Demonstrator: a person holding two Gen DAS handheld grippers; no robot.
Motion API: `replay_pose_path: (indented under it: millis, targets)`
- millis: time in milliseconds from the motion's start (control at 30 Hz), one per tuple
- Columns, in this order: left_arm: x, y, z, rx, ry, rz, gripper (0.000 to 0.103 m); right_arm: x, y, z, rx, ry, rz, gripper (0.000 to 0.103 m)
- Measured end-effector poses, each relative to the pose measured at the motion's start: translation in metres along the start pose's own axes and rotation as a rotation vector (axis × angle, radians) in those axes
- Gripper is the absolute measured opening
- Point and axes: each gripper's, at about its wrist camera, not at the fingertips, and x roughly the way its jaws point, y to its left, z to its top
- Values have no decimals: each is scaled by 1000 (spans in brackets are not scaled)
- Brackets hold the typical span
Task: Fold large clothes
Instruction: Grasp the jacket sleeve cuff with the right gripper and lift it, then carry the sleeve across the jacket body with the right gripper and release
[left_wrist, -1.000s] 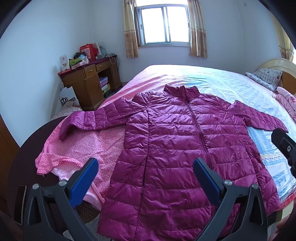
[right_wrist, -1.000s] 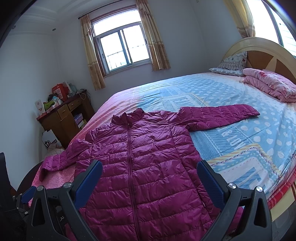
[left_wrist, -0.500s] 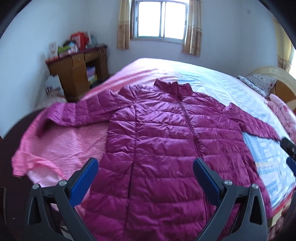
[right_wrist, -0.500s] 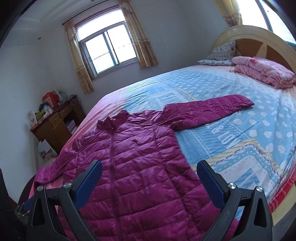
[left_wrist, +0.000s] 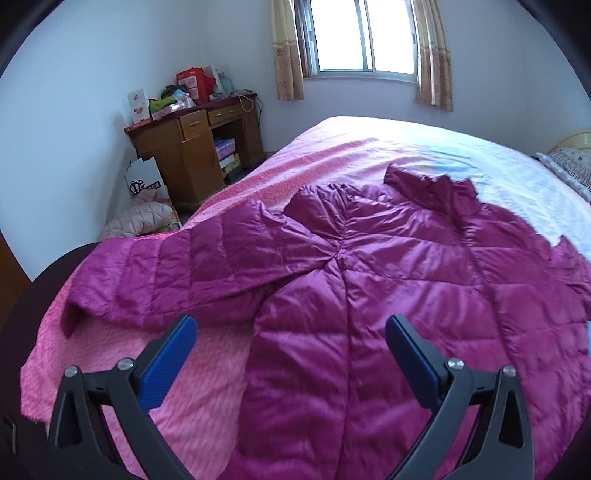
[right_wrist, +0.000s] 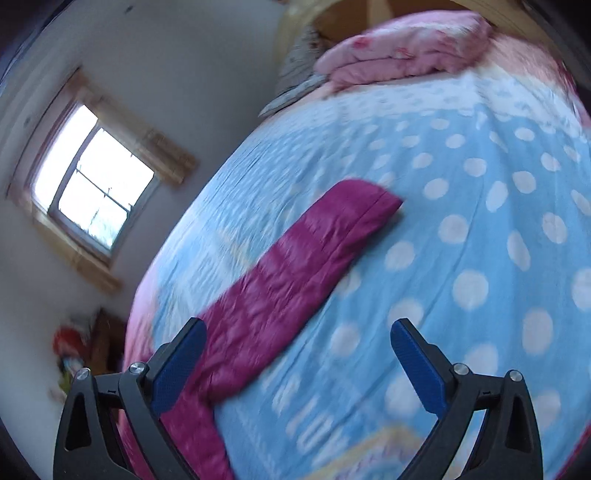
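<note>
While left gripper (left_wrist: 290, 338) gapes over jacket (left_wrist: 369, 295) | right gripper (right_wrist: 297, 341), narrowing slightly, empty, sees sleeve (right_wrist: 295, 266) alone

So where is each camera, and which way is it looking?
Left wrist: on the left gripper, looking down over the purple jacket toward the window; only its open blue fingers show.
Right wrist: on the right gripper, tilted, facing the jacket's sleeve on the dotted bedspread; fingers open.
Shared: jacket, bed, window.
</note>
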Motion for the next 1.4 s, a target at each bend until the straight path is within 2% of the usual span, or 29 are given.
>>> replay_pose_path:
  millis: [67,200,300,400,433,500,633,700,833,1000,1100,1200,1300,1400]
  targets:
    - [12,-2,-2,-5,15,10,103,23,-15,23,53,-4,-33,96]
    - [35,-1,-11,-40,65,7,103,53,-34,43,134,-23,-102,96]
    - [44,2,-17,-60,108,-16,103,72,-23,50,57,-43,-148,96]
    - [46,8,-18,-107,129,-54,103,88,-8,50,-50,-17,-196,95]
    - [46,8,-19,-113,130,-61,103,93,-4,49,-90,-11,-224,89]
    - [43,7,-20,-111,121,-60,103,101,3,43,-163,20,-260,27]
    - [43,9,-21,-111,114,-63,103,97,-2,41,-167,20,-255,21]
    - [42,9,-22,-112,113,-65,103,91,6,42,-198,17,-255,12]
    - [45,9,-20,-115,110,-67,103,52,52,35,-303,-61,-153,10]
    - [45,8,-20,-116,109,-69,103,6,156,-6,-504,-54,117,10]
    - [46,7,-19,-118,107,-72,103,-13,223,-52,-643,-6,273,10]
    - [45,7,-19,-119,104,-76,103,-9,275,-107,-710,112,413,10]
    - [43,10,-20,-118,101,-80,103,4,299,-164,-748,205,477,10]
    - [42,11,-21,-116,101,-82,103,21,294,-197,-716,244,482,10]
